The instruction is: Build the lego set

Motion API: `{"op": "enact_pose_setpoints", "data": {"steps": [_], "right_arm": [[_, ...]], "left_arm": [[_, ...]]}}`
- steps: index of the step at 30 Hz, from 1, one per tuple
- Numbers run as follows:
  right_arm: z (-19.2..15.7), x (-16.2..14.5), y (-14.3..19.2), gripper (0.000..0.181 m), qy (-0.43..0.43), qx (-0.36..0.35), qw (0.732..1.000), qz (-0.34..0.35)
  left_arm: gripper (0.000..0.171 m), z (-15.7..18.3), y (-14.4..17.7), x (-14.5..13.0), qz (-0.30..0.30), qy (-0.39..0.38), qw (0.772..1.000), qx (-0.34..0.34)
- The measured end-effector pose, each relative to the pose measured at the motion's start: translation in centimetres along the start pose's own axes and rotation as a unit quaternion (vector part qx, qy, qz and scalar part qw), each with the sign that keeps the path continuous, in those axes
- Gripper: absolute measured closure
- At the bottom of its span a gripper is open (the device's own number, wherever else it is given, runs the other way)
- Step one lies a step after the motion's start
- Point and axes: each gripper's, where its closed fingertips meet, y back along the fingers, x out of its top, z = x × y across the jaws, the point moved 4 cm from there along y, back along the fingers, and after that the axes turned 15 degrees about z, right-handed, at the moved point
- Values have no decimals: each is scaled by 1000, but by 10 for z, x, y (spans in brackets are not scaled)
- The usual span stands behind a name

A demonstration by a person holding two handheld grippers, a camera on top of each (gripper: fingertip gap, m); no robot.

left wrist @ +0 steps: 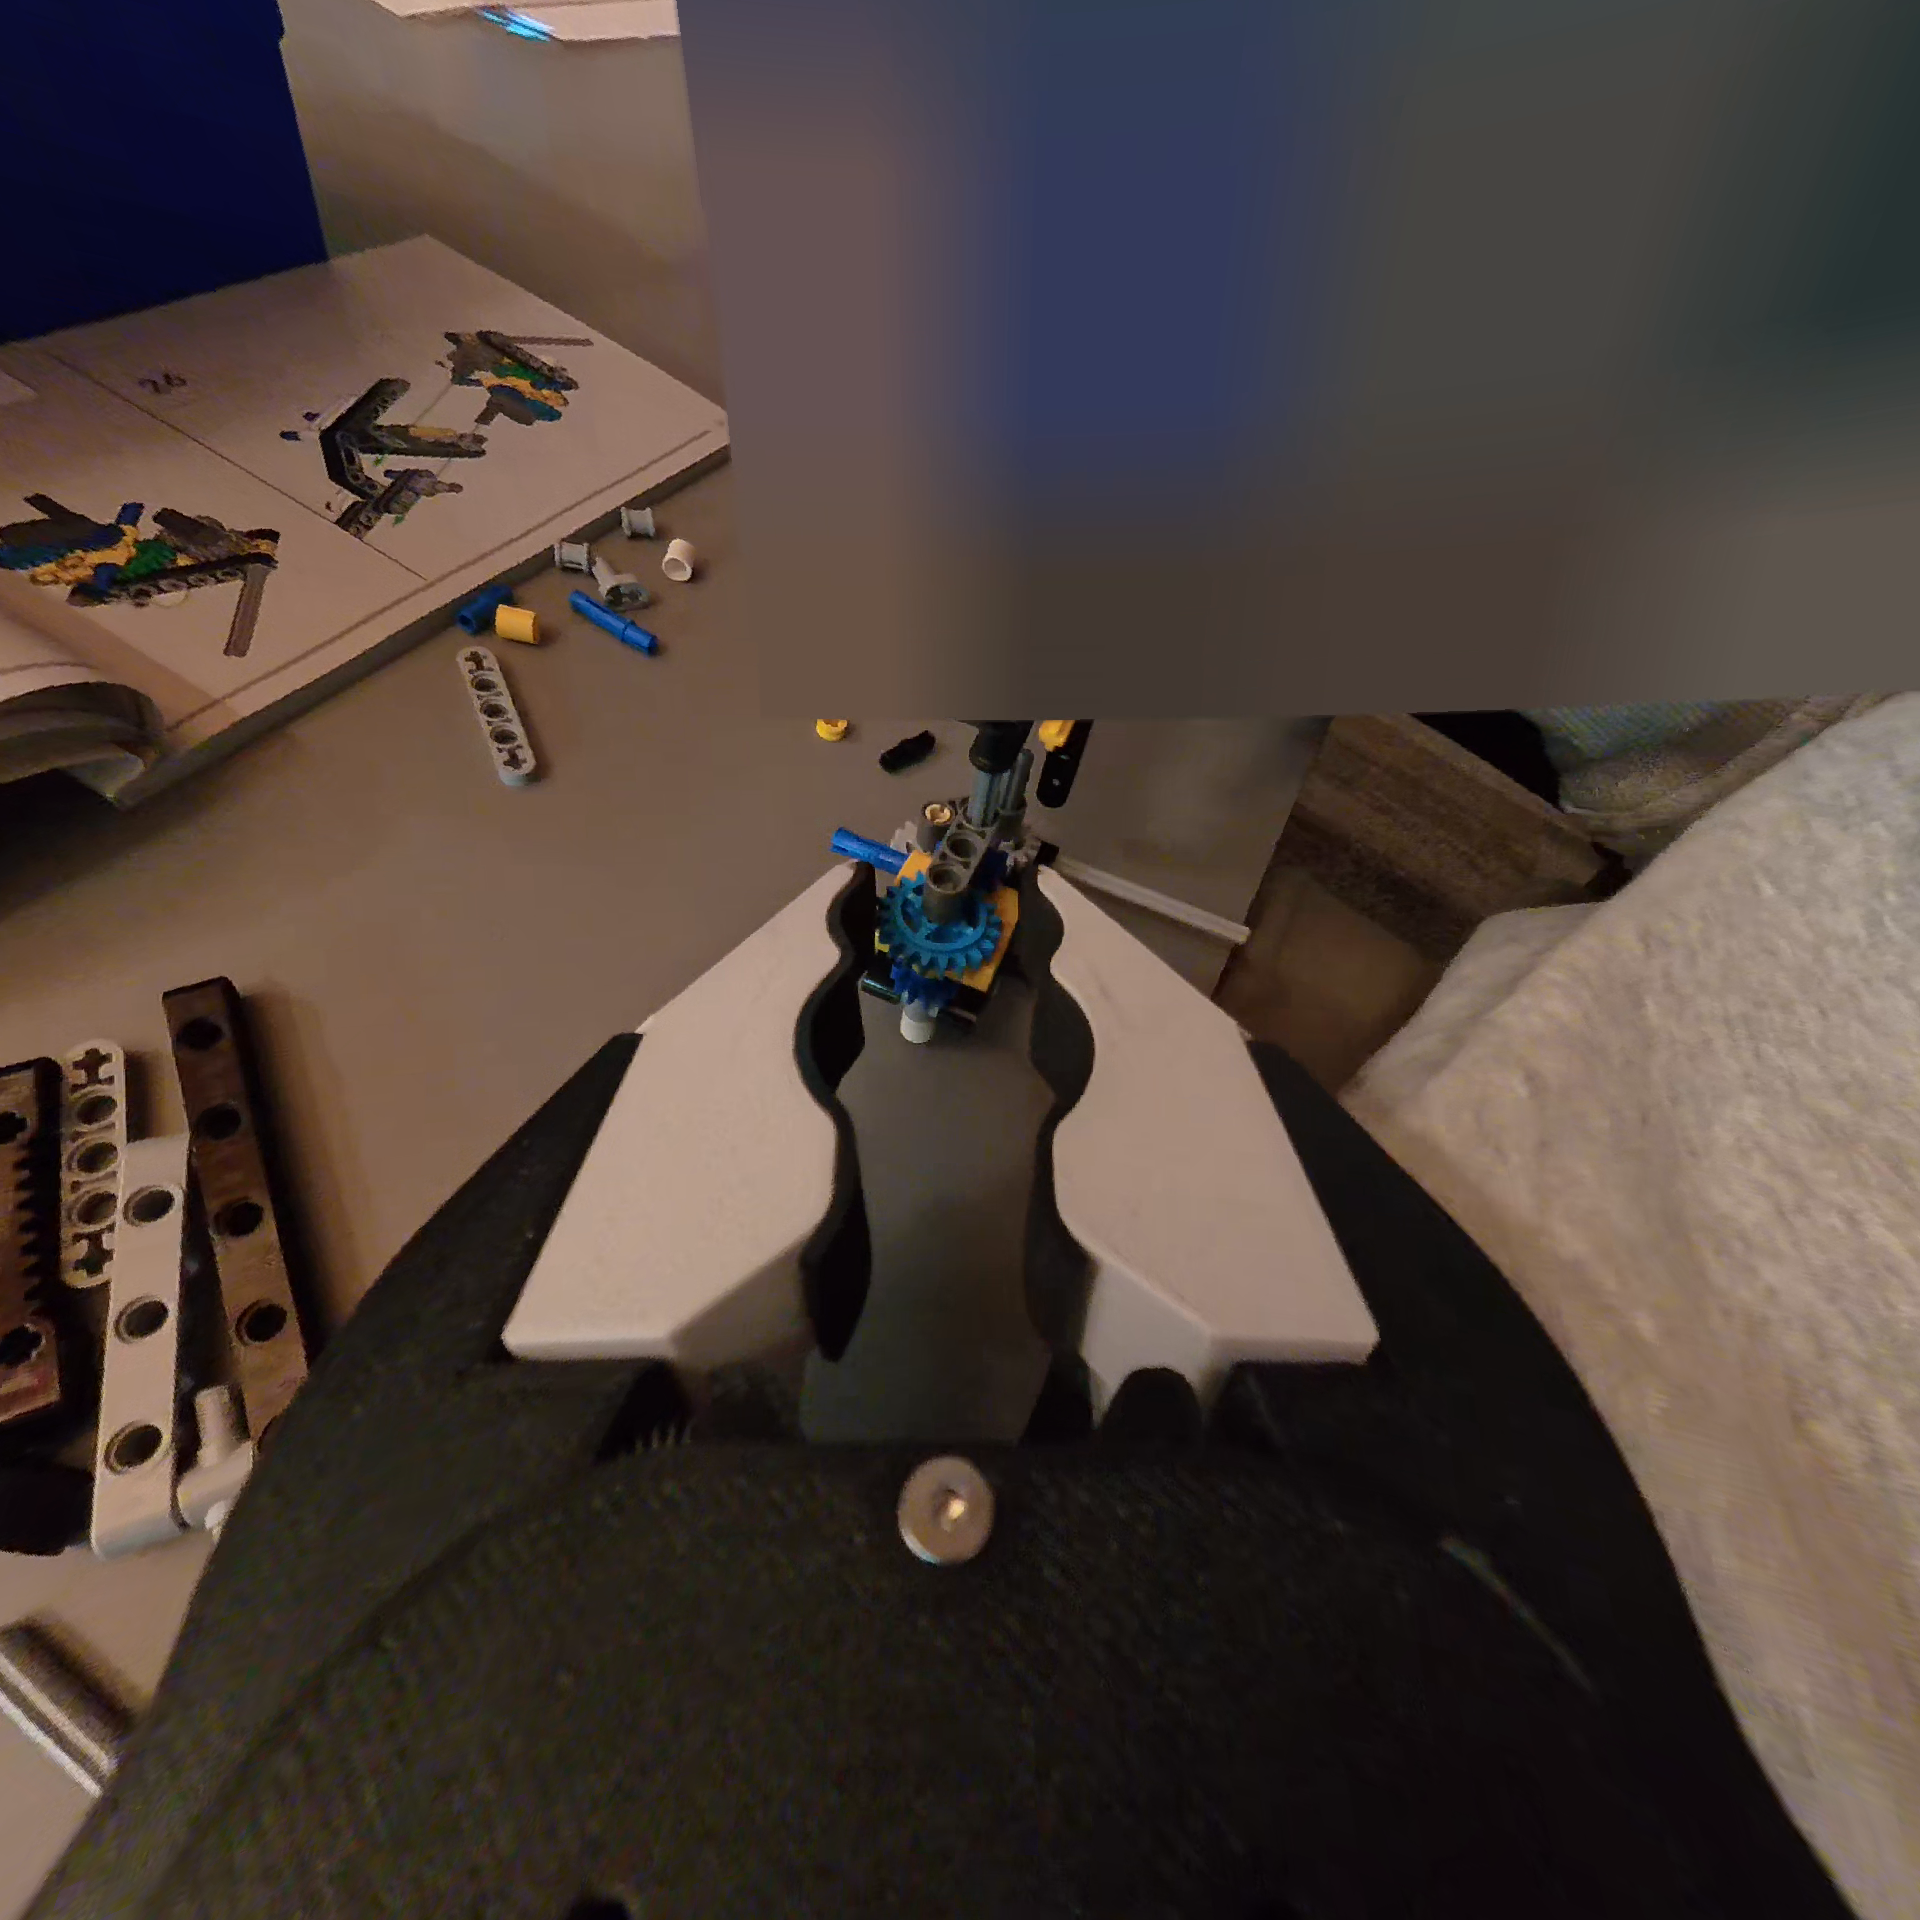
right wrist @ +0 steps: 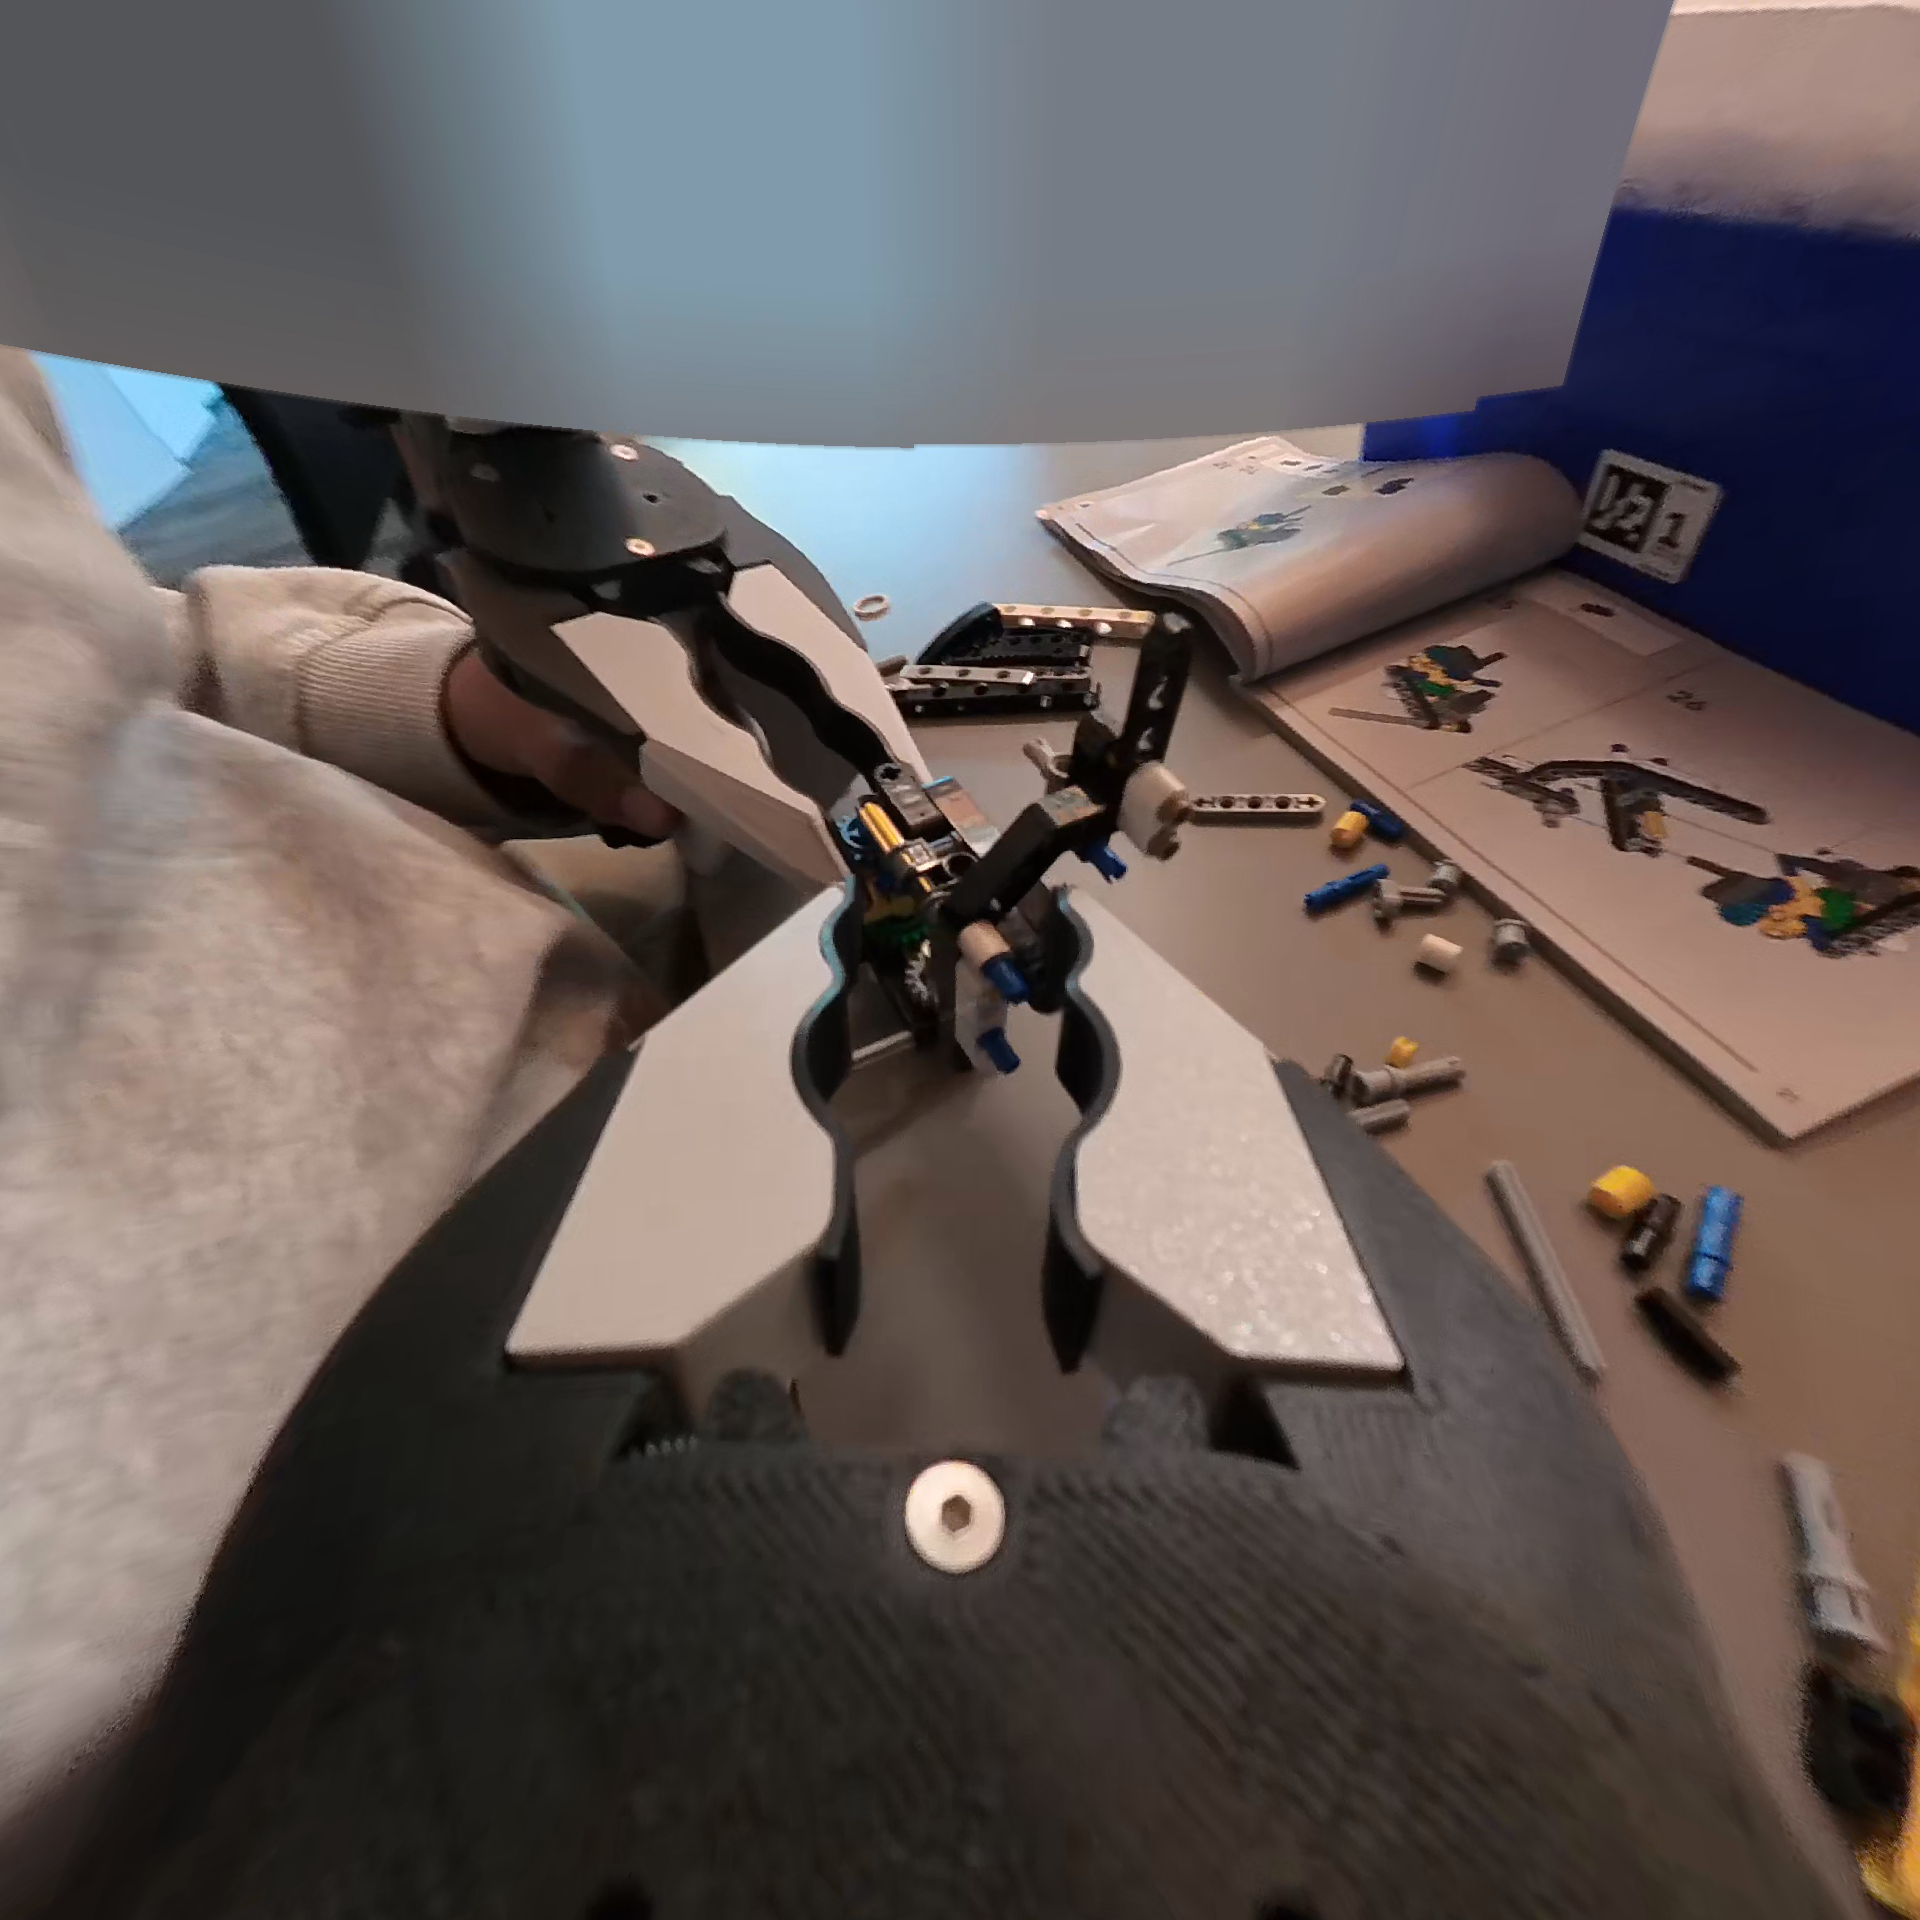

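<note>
A small lego assembly [left wrist: 940, 935] with a blue gear, yellow and black parts sits between my left gripper's [left wrist: 943, 899] fingertips, which are shut on it above the grey table. In the right wrist view the same assembly [right wrist: 935, 935] has a black angled beam [right wrist: 1132, 727] rising to the right with a white bush on it. My right gripper [right wrist: 951, 935] closes on the assembly's lower part from the front. The left gripper [right wrist: 862, 831] grips its top from the upper left. Both hold it off the table.
An open instruction booklet [left wrist: 364, 468] [right wrist: 1558, 831] lies on the table. Loose pins, bushes and a thin grey beam [left wrist: 499, 717] lie beside it. Long beams [left wrist: 208, 1195] lie at the left. More pins and axles [right wrist: 1662, 1236] lie at the right. A person's grey sleeve [right wrist: 260, 935] is close by. The gap from one gripper's tips to the other's is roughly 6 cm.
</note>
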Motion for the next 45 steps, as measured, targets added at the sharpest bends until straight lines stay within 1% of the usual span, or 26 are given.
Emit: {"op": "enact_pose_setpoints", "data": {"steps": [4,9,20,23,28,30,36,45], "right_arm": [[1,-1,3,143,5,-16,1000,-5],[-1,-3,8,144,19,-30,999,-12],[-3,-3,10,141,103,-66,992,-43],[-1,3,14,139,105,-79,991,-25],[-1,26,23,140,94,-87,990,57],[-4,32,26,140,99,-83,988,78],[-12,25,20,144,121,-79,988,60],[-7,20,18,165,71,-84,991,81]], "left_arm": [[145,1,0,0,5,-11,1000,7],[146,1,0,-2,1,-16,1000,7],[147,3,1,-2,6,-27,1000,9],[147,3,1,-3,5,-27,1000,8],[147,2,1,-2,6,-12,1000,4],[147,2,1,-2,6,-10,1000,3],[147,2,1,-2,6,-13,1000,5],[147,0,0,-2,2,15,1000,-6]]}}
